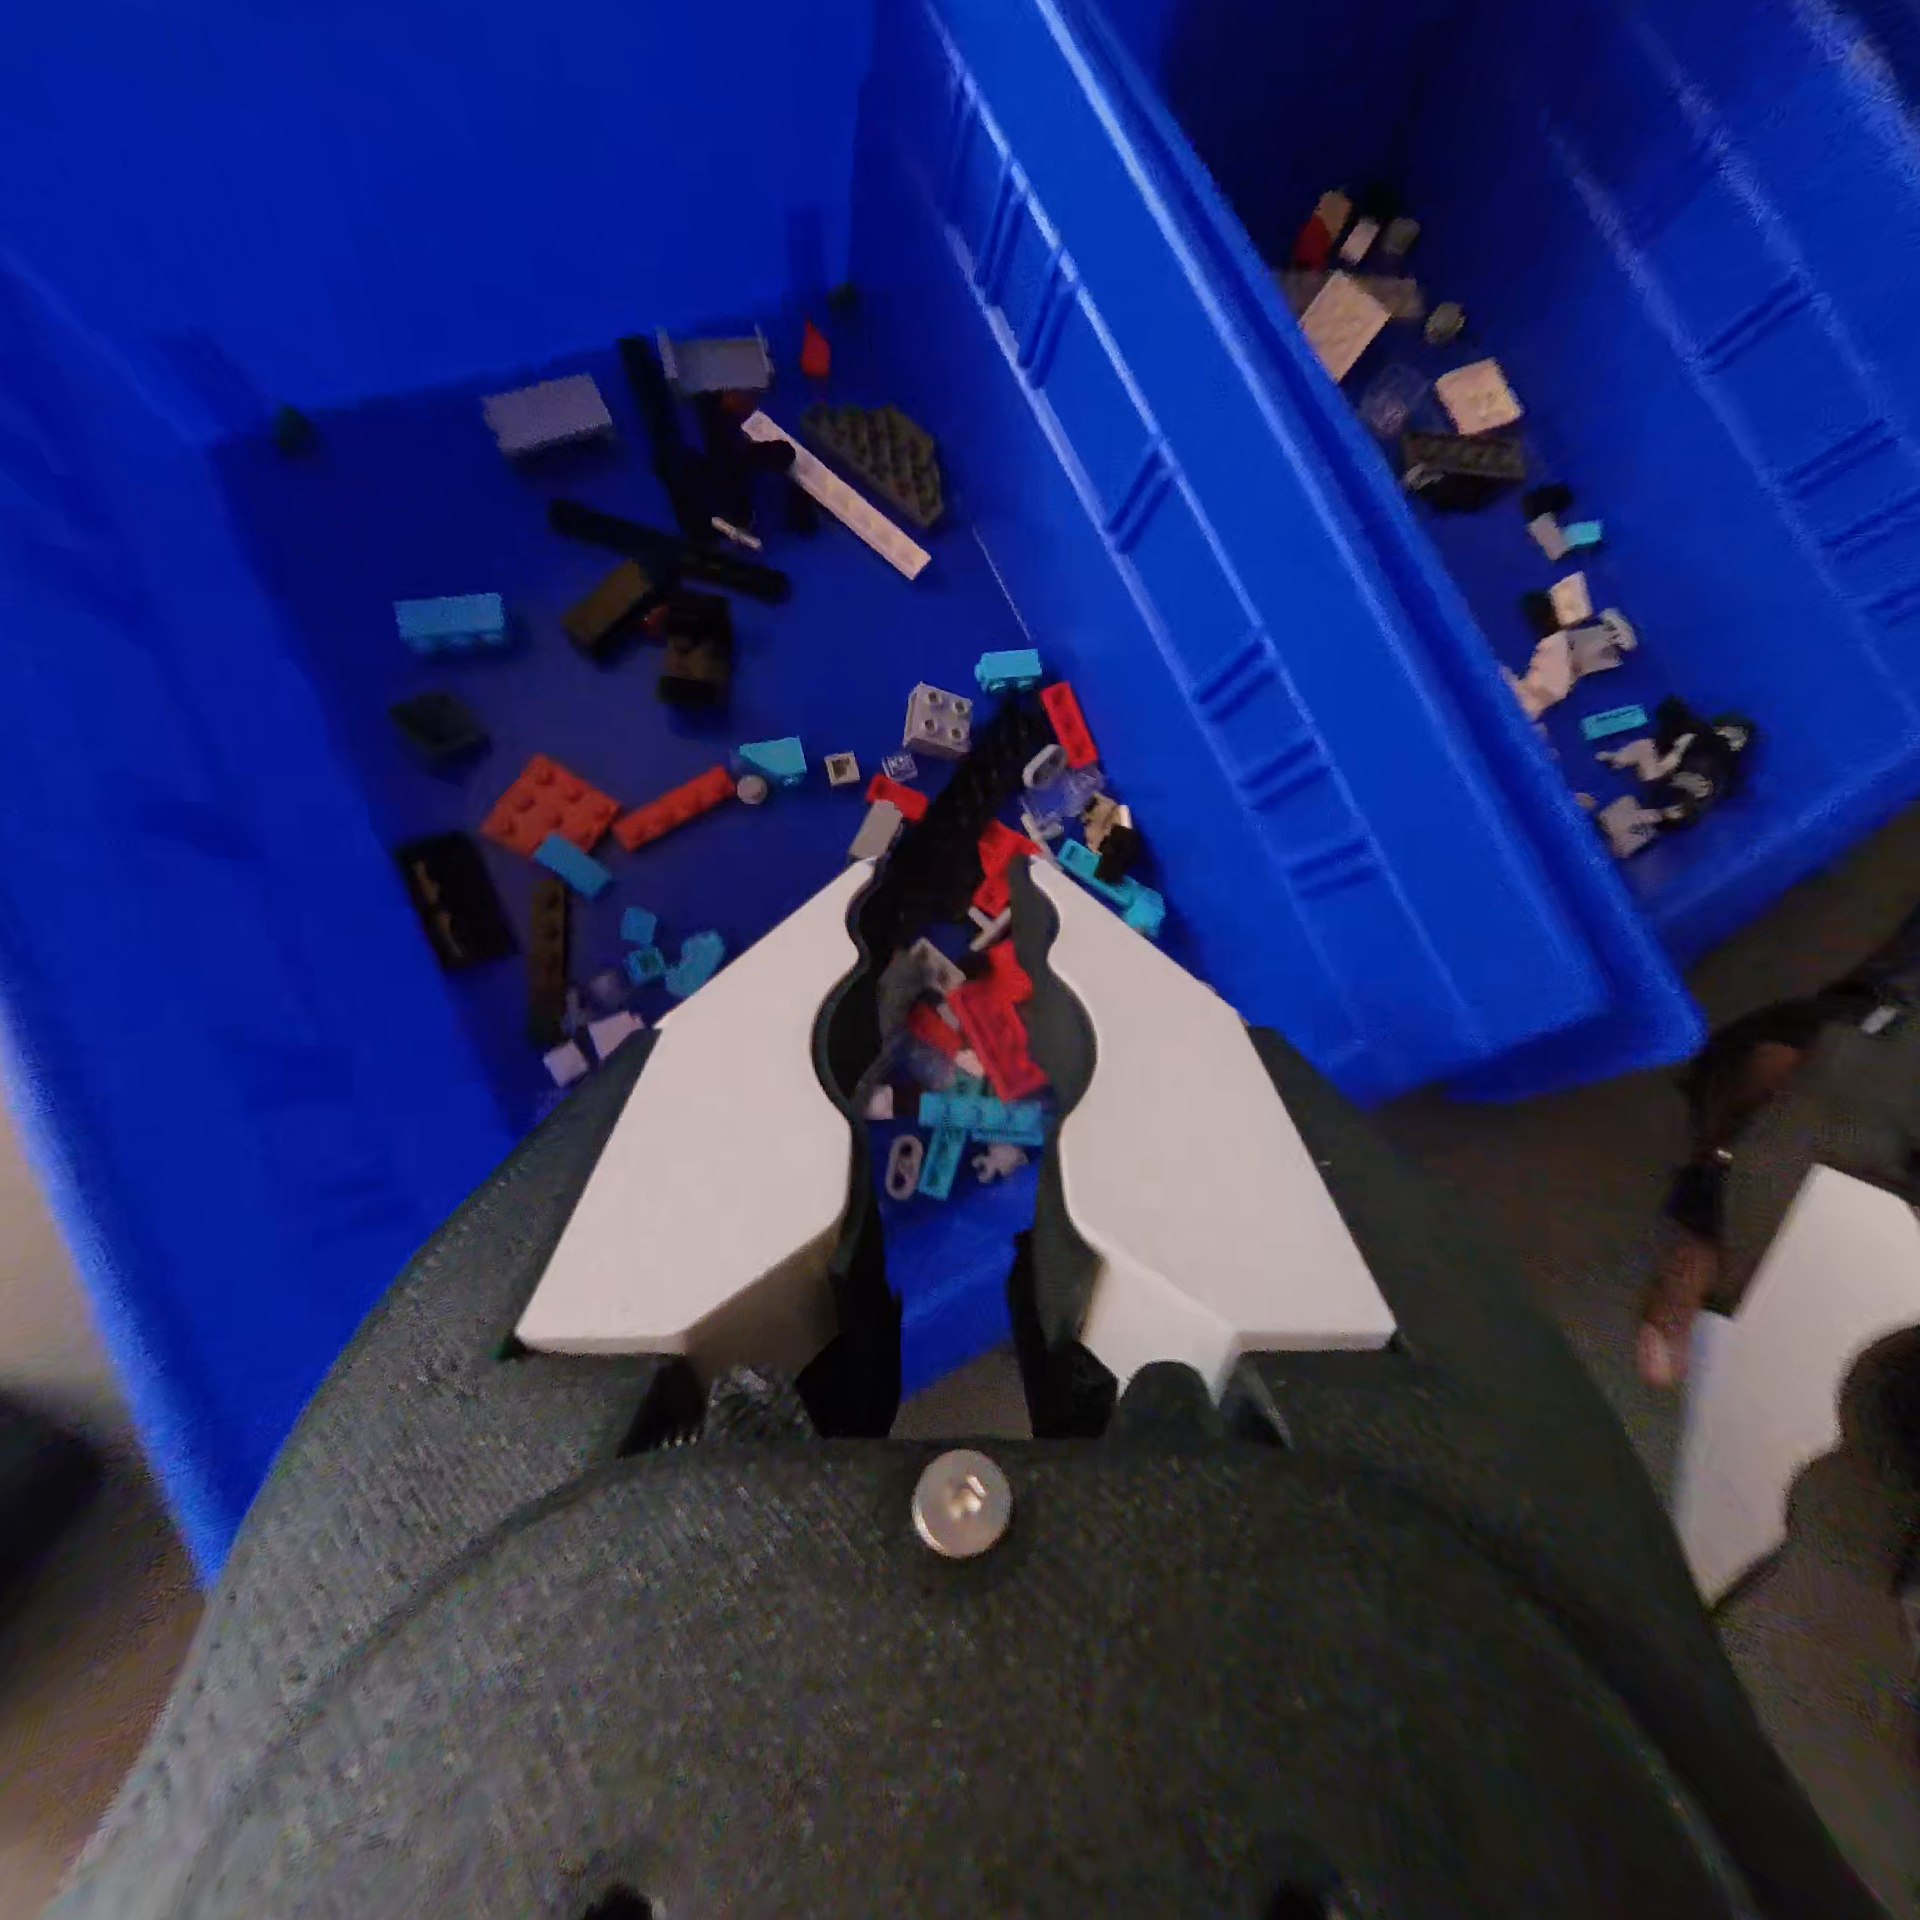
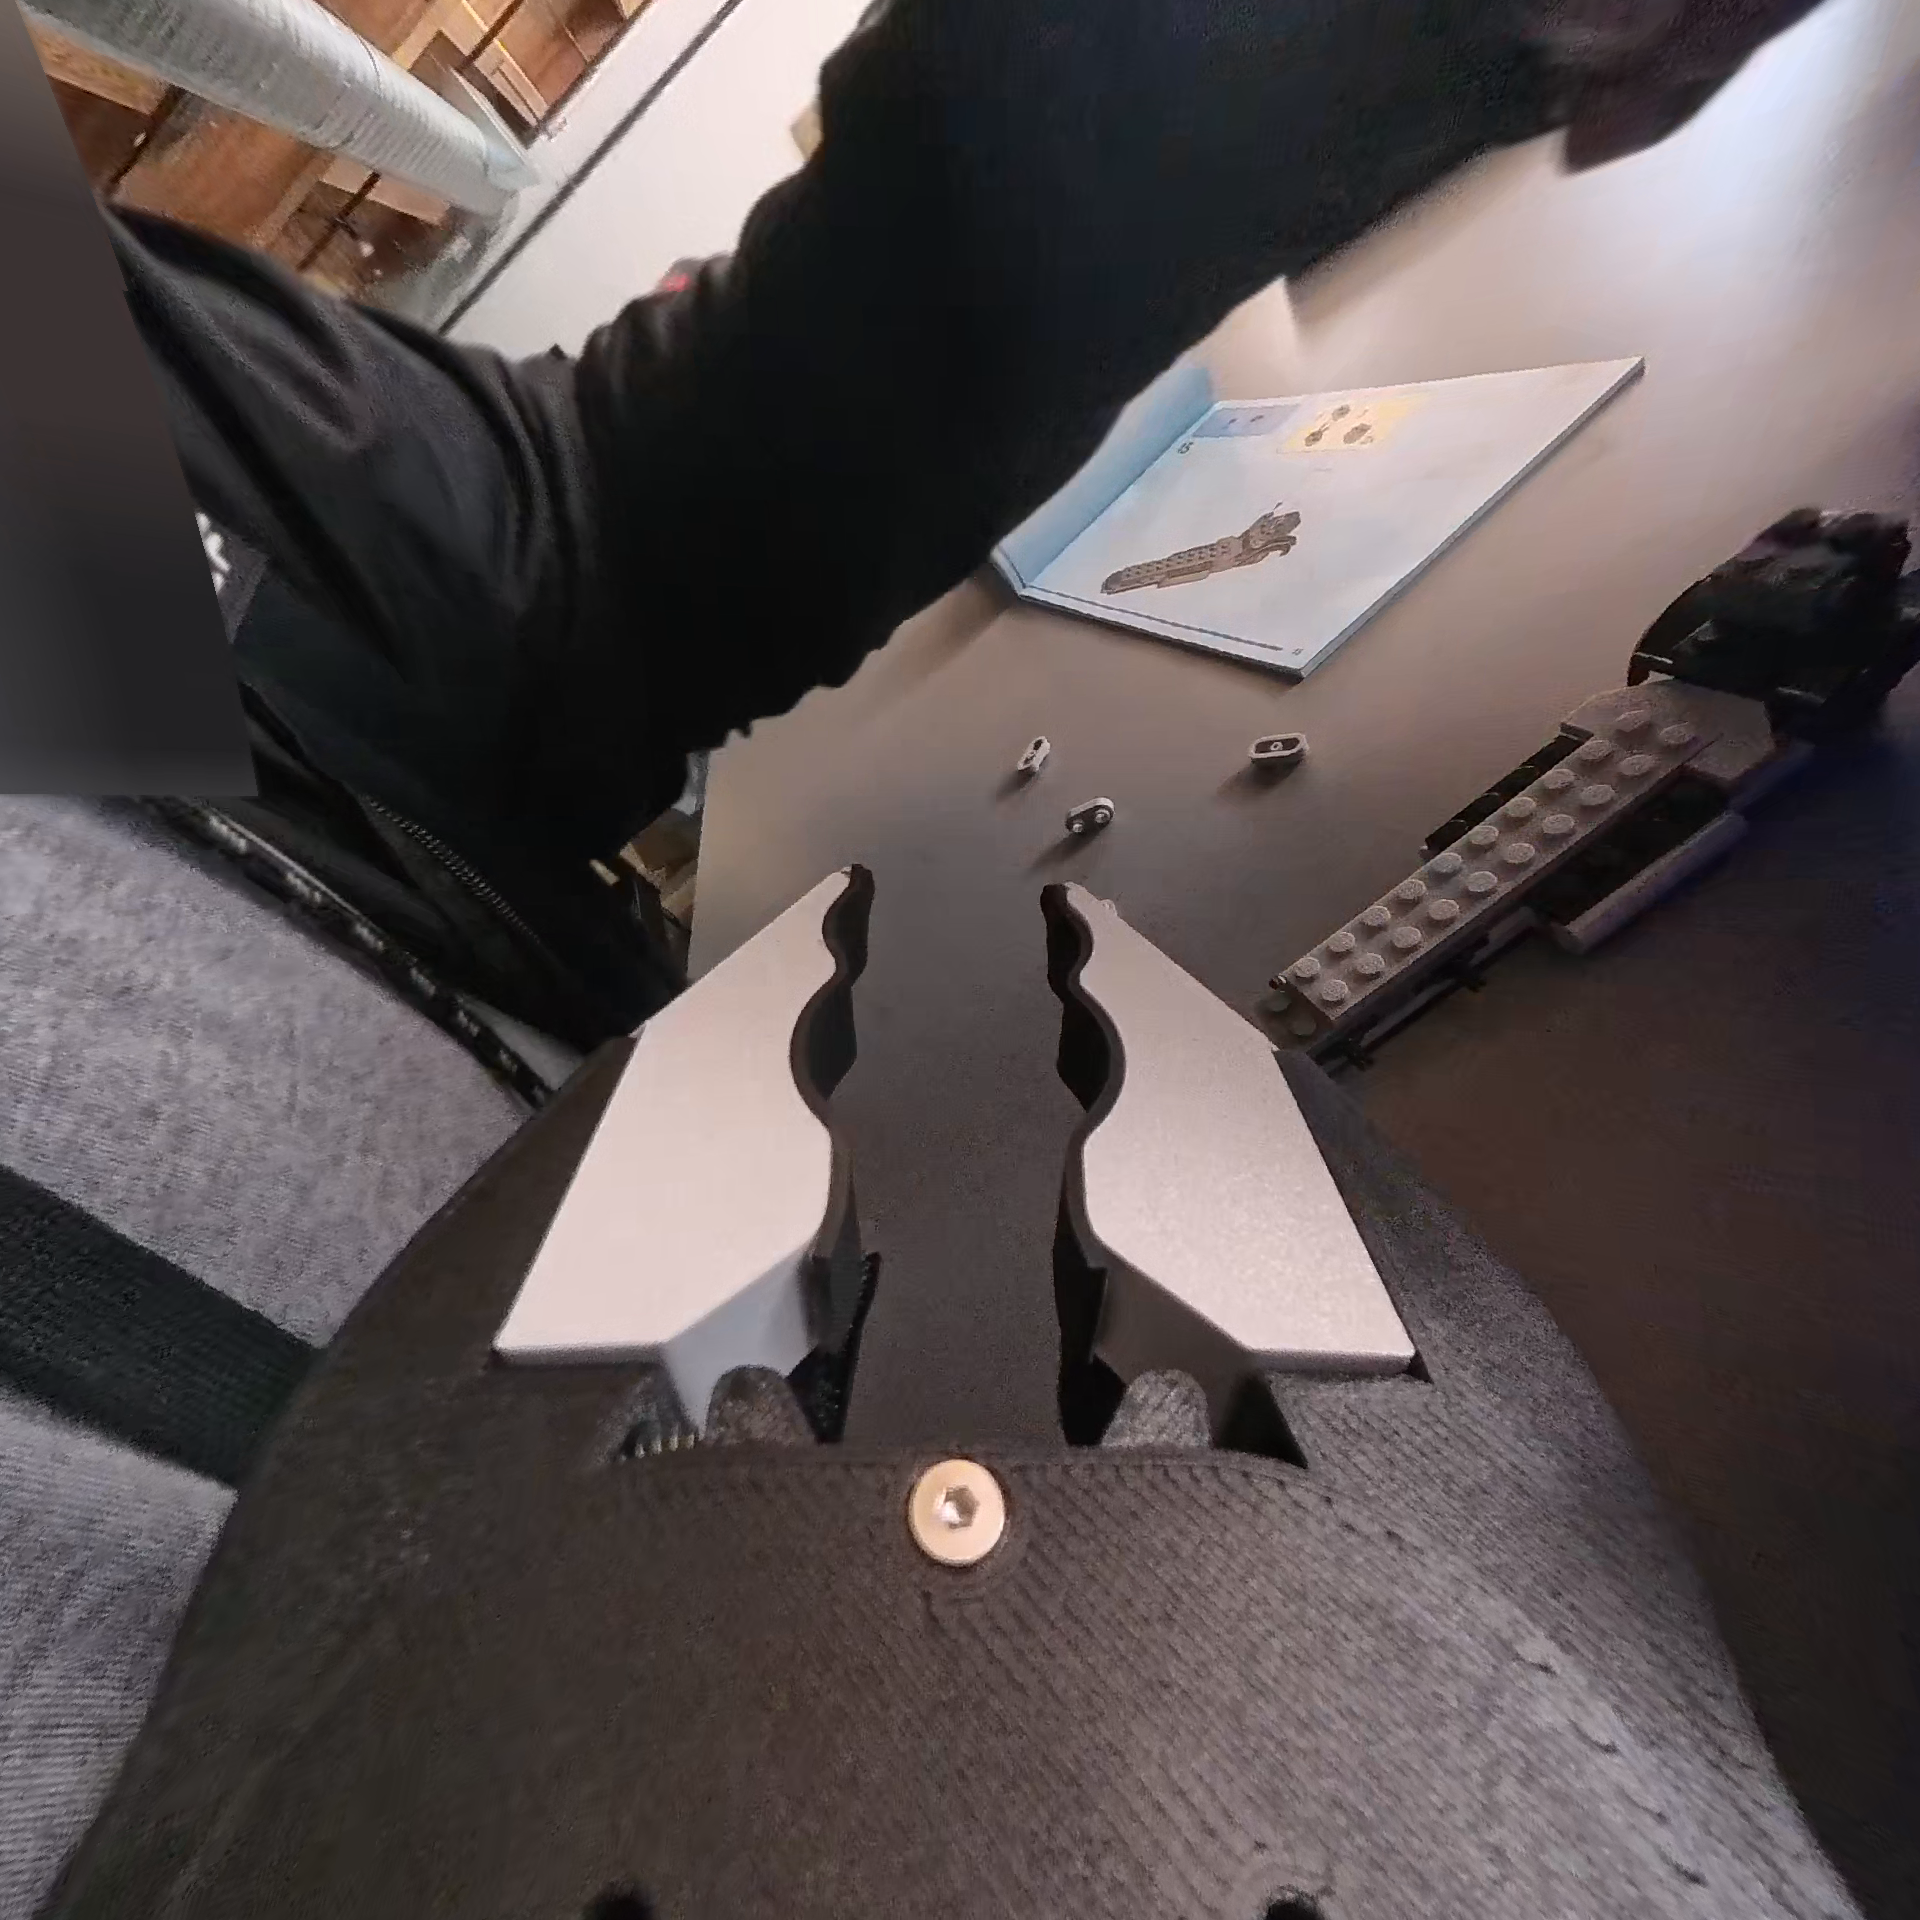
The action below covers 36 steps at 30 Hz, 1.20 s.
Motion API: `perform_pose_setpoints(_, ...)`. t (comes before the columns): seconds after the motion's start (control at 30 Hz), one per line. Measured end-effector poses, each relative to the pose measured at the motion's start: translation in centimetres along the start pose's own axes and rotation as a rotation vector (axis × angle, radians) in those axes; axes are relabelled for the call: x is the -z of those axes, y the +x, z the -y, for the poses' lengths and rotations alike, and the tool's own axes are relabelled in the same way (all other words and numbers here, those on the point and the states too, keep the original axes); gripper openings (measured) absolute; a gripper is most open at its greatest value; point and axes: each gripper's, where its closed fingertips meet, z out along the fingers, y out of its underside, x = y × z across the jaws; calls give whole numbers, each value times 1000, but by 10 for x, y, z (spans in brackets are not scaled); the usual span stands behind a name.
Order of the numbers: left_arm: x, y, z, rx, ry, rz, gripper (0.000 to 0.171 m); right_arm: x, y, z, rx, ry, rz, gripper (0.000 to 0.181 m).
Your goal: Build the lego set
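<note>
The left gripper [image 1: 951, 873] hangs narrowly parted over the blue bin [image 1: 312, 935] of loose bricks [image 1: 665, 800], holding nothing. The right gripper [image 2: 956, 894] gapes wider above the tabletop [image 2: 1558, 1195], empty; the grey model [image 2: 1507, 852] lies at two o'clock.

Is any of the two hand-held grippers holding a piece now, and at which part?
Nothing is held. The left hand-held gripper hangs part-open over loose bricks in the blue bin; the right hand-held gripper is open above the dark table.
</note>
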Motion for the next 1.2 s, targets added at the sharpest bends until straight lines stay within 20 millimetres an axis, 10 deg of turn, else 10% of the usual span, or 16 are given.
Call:
perform_pose_setpoints(0.33, -57, -21, -20, -103, -289, 59, 18, 4, -2, 1, -11, 11, 15, 36)
perform_pose_setpoints(0.7, -33, -35, -11, -40, -203, 80, 25, 2, -1, -1, -7, 2, 7, 36)
perform_pose_setpoints(1.2, -51, -58, 2, -349, -394, 141, 24, 3, -2, 0, -8, 6, 12, 36)
